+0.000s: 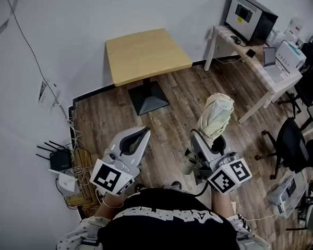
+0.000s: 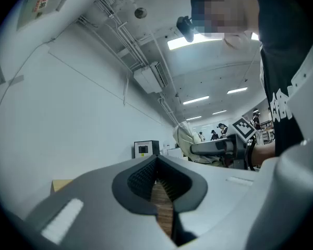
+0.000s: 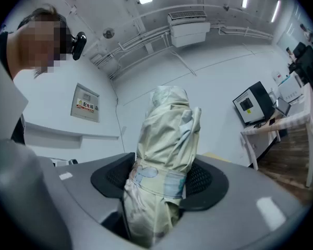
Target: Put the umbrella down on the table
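Closest in: person's torso (image 1: 167, 220), black shirt, both grippers held out in front. left gripper (image 1: 140, 135) is empty, its pads (image 2: 138, 180) pressed together at the tips, nothing between them, only floor showing through the slit behind. right gripper (image 1: 202, 139) has the umbrella (image 1: 217, 112): folded, cream fabric, standing roughly upright out of the jaws. The jaws sit wide and clamp the bundle at its strap band, one pad (image 3: 207, 180) pressing on each side. So the umbrella is in the air over the wooden floor (image 1: 167, 113), resting on nothing. Handling guess: light, soft fabric wrap over a stiff shaft and ribs, so it squashes a bit and the cloth may slide on the core. Not fragile. The band looks like the tightest part, so a good place to hold. Most of the bundle is above the jaws, so it will likely swing when tilted. Further out: the table (image 1: 146, 53), light wood top on a black pedestal, by the wall, well apart from both grippers. Needs a walk over, then lay it on its side; upright it'd tip.
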A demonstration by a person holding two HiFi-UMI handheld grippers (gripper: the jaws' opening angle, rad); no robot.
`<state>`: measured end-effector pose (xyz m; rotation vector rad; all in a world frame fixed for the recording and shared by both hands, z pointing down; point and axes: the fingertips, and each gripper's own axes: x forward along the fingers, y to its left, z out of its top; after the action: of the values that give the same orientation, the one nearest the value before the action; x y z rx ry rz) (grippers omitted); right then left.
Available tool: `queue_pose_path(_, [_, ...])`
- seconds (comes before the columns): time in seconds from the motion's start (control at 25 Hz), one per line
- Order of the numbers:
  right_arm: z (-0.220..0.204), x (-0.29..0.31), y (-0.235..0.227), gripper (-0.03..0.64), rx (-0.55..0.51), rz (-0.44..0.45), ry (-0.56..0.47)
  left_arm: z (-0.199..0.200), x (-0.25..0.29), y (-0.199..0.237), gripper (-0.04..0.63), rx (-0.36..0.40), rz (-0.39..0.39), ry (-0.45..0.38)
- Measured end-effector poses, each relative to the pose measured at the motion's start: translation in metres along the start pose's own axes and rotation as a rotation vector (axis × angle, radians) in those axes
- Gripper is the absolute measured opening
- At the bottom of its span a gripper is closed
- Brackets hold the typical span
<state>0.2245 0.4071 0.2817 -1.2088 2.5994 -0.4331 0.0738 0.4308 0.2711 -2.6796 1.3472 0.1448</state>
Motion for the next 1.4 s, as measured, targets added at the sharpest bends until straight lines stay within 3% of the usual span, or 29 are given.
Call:
queue_pose_path(0.16, [0.002,-0.005,0.001,0.293,-0.018,0.006,-0.004,-0.001,0.005,-0.004,-0.006,-0.004,-0.005,0.005])
queue_pose_path(0.36, [0.011,-0.01,-0.001,0.298,0.041,0.036,-0.054,-0.003,0.016,-0.012,-0.006,0.001,-0.034,0.009])
queue_pose_path(0.72, [0.021,-0.027,-0.027,0.298,0.013,-0.014,-0.054,-0.001,0.043,-0.033,-0.006,0.013,-0.074,0.004])
queue_pose_path(1.4, [0.031,-0.064,-0.073,0.298,-0.016,0.011,-0.015,-0.016,0.085,-0.092,-0.006,0.014,-0.086,0.035])
